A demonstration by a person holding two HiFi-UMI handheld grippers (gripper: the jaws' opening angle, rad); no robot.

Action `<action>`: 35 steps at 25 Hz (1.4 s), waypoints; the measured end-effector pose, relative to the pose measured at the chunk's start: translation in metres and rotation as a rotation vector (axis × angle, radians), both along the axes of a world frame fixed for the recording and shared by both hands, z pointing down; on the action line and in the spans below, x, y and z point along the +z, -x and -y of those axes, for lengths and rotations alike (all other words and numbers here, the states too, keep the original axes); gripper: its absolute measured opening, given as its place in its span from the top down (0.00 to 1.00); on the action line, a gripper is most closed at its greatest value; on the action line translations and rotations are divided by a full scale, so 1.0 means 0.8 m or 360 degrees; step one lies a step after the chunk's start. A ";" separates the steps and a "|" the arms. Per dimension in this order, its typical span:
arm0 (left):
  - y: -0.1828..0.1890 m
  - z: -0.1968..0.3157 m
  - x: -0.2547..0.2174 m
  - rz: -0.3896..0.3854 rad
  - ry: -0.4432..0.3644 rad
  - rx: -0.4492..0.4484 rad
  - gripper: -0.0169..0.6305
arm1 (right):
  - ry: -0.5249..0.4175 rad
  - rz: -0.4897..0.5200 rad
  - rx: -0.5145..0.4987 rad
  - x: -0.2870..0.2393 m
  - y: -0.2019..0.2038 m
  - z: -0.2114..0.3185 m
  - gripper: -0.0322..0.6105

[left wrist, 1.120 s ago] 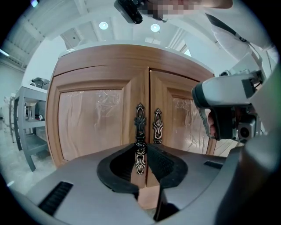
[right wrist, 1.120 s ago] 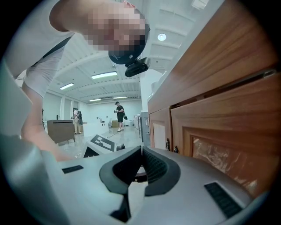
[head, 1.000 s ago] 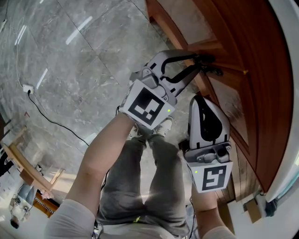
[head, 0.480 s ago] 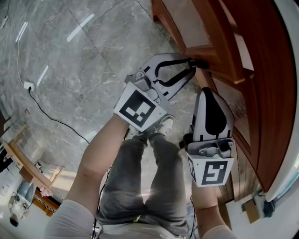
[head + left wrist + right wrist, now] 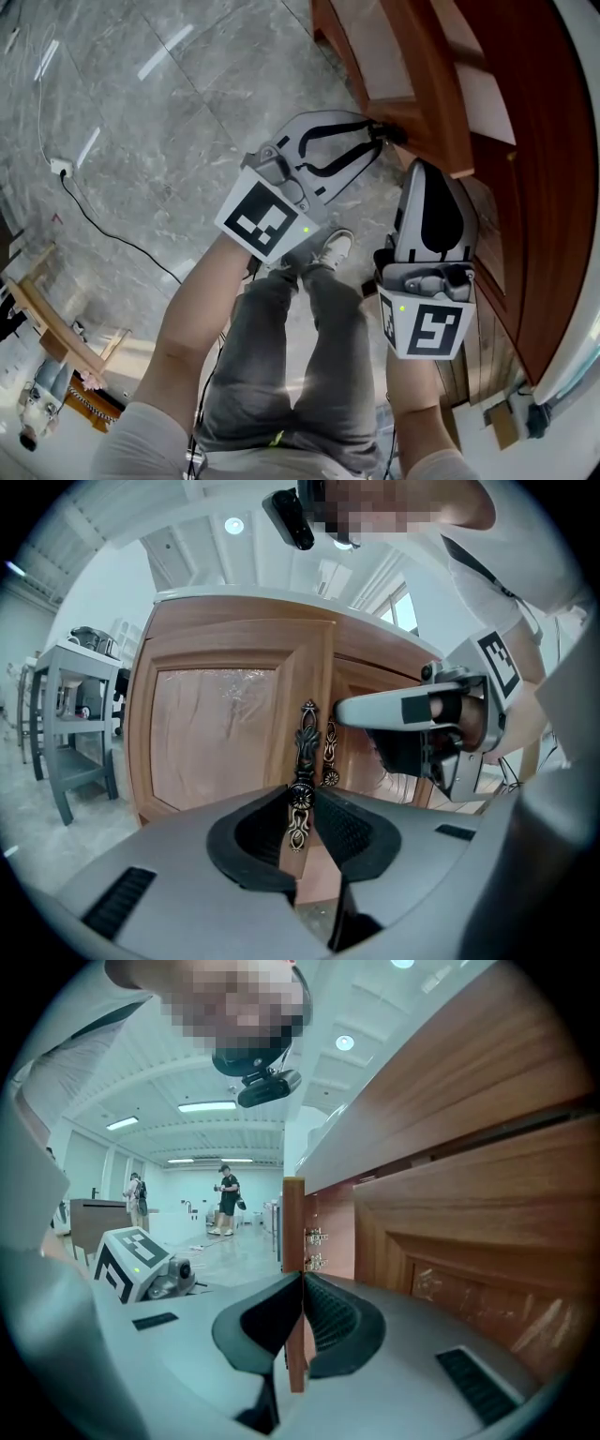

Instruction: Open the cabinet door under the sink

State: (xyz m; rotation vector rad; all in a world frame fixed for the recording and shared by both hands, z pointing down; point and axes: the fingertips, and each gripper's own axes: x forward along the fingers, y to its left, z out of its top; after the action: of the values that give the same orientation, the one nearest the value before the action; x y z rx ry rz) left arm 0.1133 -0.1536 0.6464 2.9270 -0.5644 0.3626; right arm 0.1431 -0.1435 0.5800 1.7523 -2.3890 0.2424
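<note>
The brown wooden cabinet door (image 5: 436, 103) stands swung out from the cabinet front. My left gripper (image 5: 392, 133) is shut on its ornate dark metal handle (image 5: 305, 742). In the left gripper view the pads (image 5: 342, 822) pinch the handle's lower knob, with the door panel (image 5: 225, 742) behind it. My right gripper (image 5: 427, 169) sits just right of the left one, at the door's free edge. In the right gripper view its jaws (image 5: 302, 1281) meet at the tips with nothing held, and the door's edge (image 5: 292, 1222) stands just beyond them.
The neighbouring door (image 5: 534, 187) stays closed, its own handle (image 5: 330, 752) beside the held one. A white plug and black cable (image 5: 58, 169) lie on the grey marble floor. The person's legs and shoe (image 5: 328, 248) are below the grippers. A grey table (image 5: 75, 724) stands to the left.
The door has swung further out from the cabinet. My left gripper has drawn back with the handle towards the person, and the right gripper has drifted back with it.
</note>
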 end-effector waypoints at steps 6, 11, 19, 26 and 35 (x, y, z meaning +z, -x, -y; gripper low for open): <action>0.010 0.000 -0.004 -0.0071 0.0042 -0.0039 0.83 | 0.0027 -0.0057 0.0042 0.001 -0.008 0.009 0.90; 0.021 -0.003 -0.003 -0.0090 0.0071 -0.0069 0.83 | 0.0015 -0.0108 0.0008 0.006 0.002 0.021 0.90; 0.040 -0.006 -0.002 -0.0124 0.0112 -0.0124 0.84 | -0.0070 -0.0270 -0.0075 0.000 0.022 0.024 0.90; 0.064 -0.006 -0.010 -0.0077 0.0096 -0.0186 0.85 | -0.0045 -0.0239 -0.0109 -0.008 0.049 0.022 0.90; 0.094 -0.008 -0.011 0.0039 0.0066 -0.0335 0.86 | -0.0024 -0.0237 -0.0132 -0.011 0.077 0.020 0.90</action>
State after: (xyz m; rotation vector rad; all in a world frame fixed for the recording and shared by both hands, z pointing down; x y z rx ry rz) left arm 0.0382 -0.1470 0.6380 2.7922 -0.8484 0.3789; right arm 0.0816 -0.1592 0.5711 1.6116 -2.3553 0.0802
